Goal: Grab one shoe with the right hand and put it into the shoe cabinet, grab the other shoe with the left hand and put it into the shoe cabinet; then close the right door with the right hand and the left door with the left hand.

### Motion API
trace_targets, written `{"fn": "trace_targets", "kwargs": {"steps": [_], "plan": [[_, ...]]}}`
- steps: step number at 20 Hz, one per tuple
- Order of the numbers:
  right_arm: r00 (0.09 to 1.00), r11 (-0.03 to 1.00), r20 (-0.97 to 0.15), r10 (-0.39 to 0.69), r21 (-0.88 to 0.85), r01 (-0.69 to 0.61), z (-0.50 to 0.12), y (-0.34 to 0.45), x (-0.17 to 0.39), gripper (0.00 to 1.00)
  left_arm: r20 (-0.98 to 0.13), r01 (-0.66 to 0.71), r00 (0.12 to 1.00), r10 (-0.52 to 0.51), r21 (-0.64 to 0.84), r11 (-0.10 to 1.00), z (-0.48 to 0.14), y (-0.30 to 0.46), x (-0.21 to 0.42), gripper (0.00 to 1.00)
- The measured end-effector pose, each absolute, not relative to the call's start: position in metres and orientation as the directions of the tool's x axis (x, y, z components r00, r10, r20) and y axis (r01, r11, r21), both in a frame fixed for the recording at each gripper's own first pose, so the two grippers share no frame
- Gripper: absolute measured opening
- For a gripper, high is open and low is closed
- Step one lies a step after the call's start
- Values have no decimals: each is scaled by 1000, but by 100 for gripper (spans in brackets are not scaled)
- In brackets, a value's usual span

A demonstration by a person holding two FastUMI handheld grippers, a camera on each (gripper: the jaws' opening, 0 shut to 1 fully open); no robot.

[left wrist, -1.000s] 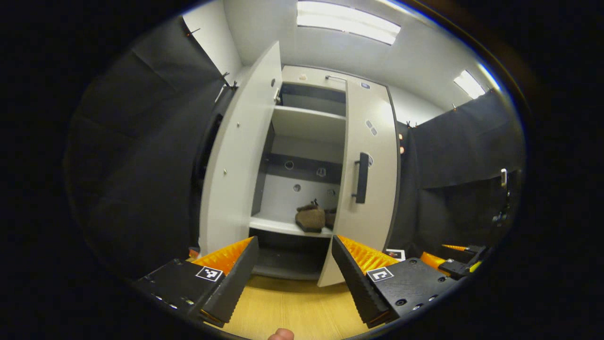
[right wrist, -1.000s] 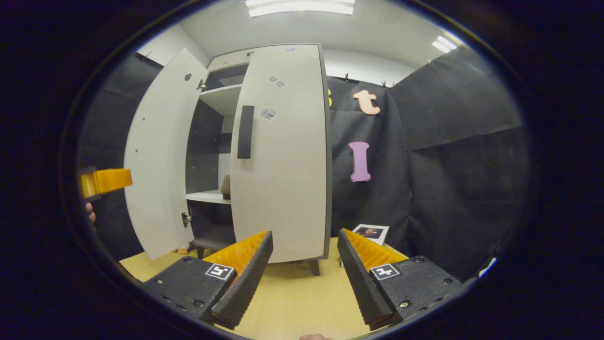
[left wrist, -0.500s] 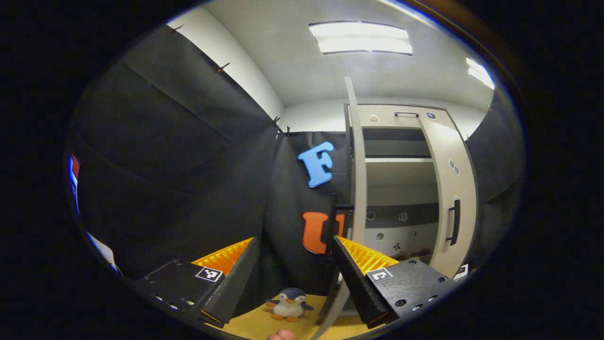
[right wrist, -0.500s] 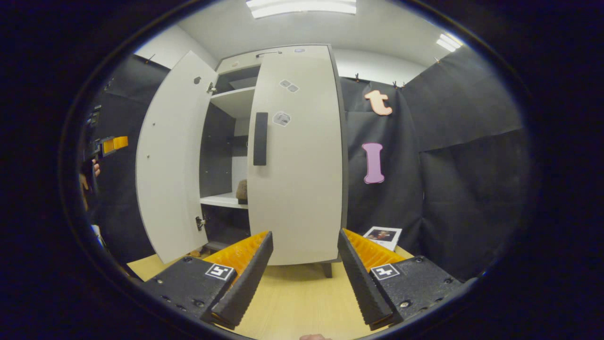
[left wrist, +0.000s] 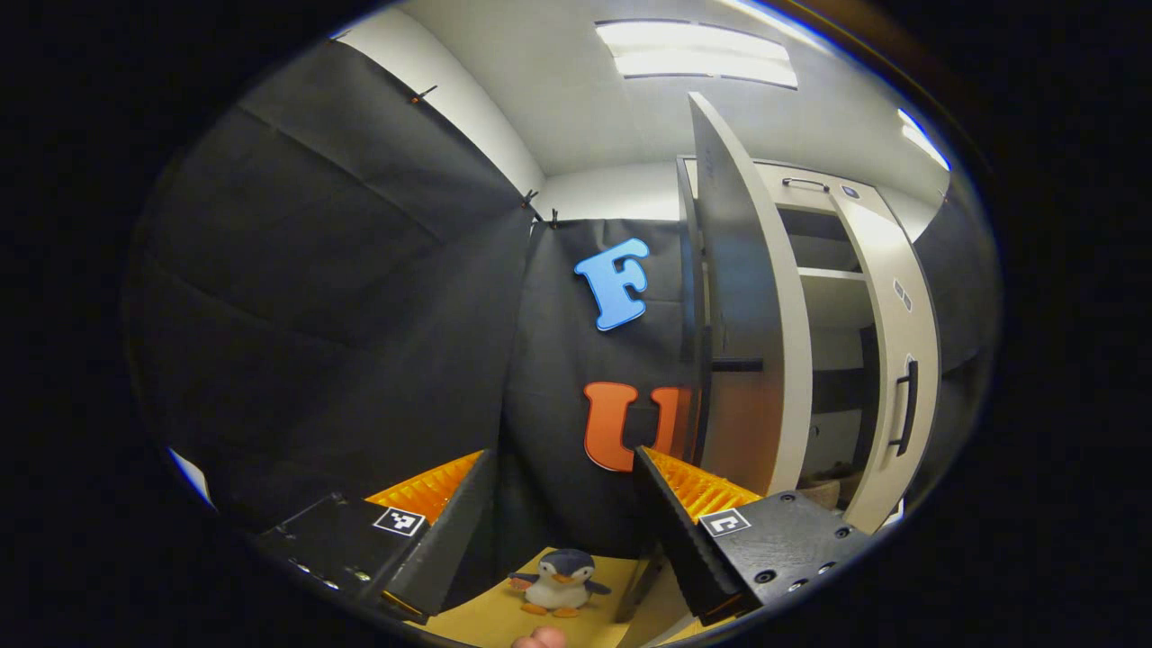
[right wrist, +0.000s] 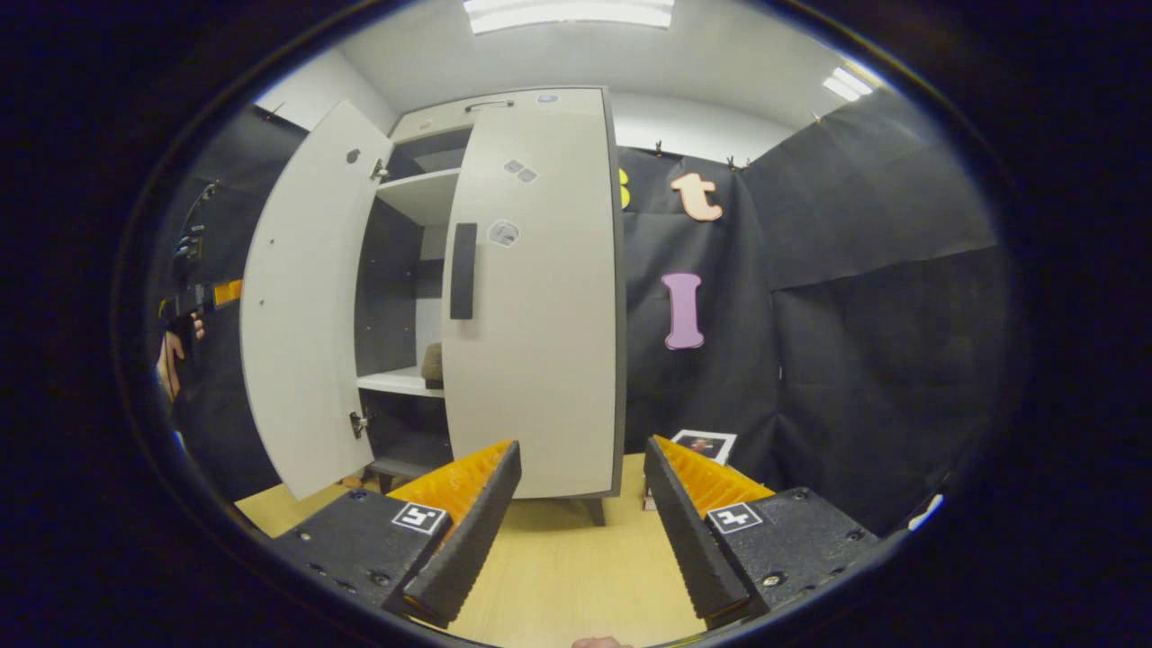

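The white shoe cabinet (right wrist: 504,112) has its right door (right wrist: 531,297) closed or nearly so, with a dark handle (right wrist: 463,270). Its left door (right wrist: 301,297) swings wide open. A brown shoe (right wrist: 433,363) rests on the lower shelf (right wrist: 391,382), mostly hidden by the right door. My right gripper (right wrist: 580,531) is open and holds nothing, low in front of the right door. My left gripper (left wrist: 562,531) is open too, beside the outer face of the left door (left wrist: 751,315). In the right gripper view it shows small at the far left (right wrist: 216,293), held by a hand (right wrist: 171,360).
A toy penguin (left wrist: 558,580) stands on the wooden floor (right wrist: 567,558) by the black cloth wall, just beyond my left fingers. A small picture card (right wrist: 704,443) lies on the floor right of the cabinet. Black cloth walls close in on both sides.
My left gripper has swung left, from facing the cabinet's inside to the outer side of the open left door. The right gripper has hardly moved.
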State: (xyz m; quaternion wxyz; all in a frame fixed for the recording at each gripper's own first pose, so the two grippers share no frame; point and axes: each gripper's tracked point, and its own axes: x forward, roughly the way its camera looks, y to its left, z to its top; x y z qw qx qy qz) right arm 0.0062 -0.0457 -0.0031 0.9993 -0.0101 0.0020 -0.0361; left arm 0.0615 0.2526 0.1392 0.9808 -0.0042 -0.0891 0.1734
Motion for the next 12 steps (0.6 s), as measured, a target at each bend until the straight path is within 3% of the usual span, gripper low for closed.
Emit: {"fn": "trace_targets", "kwargs": {"steps": [12], "plan": [[998, 998, 12, -56, -10, 56, 6, -42, 13, 91, 119, -306, 942, 313, -73, 949, 133, 242, 64, 93]]}}
